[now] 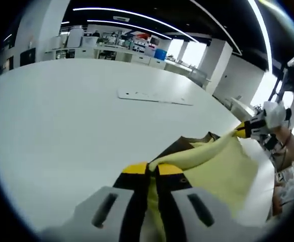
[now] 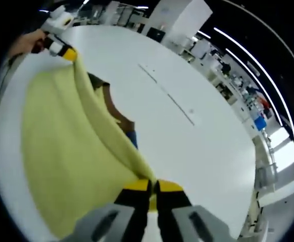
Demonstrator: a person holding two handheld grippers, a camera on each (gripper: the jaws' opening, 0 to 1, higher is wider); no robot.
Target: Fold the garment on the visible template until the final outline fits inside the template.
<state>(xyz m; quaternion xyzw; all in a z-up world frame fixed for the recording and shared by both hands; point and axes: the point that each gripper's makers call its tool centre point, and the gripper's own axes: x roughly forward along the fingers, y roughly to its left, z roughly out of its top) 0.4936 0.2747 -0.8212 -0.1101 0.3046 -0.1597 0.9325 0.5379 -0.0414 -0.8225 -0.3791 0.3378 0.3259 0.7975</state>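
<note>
White bench [image 1: 61,126] is seen in the left gripper view; the left tongs [image 1: 152,169] are clamped on the yellow garment [image 1: 212,166]. In the right gripper view, the right tongs [image 2: 153,185] are closed on the garment's edge, which is held stretched above the bench.

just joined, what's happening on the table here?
A person is handling a yellow garment with two handheld grippers over a white table. The left gripper and the right gripper are each shut on an edge of the garment, holding it stretched between them, partly lifted and partly lying on the table. Some darker fabric shows beneath it. No fold looks finished yet.
</note>
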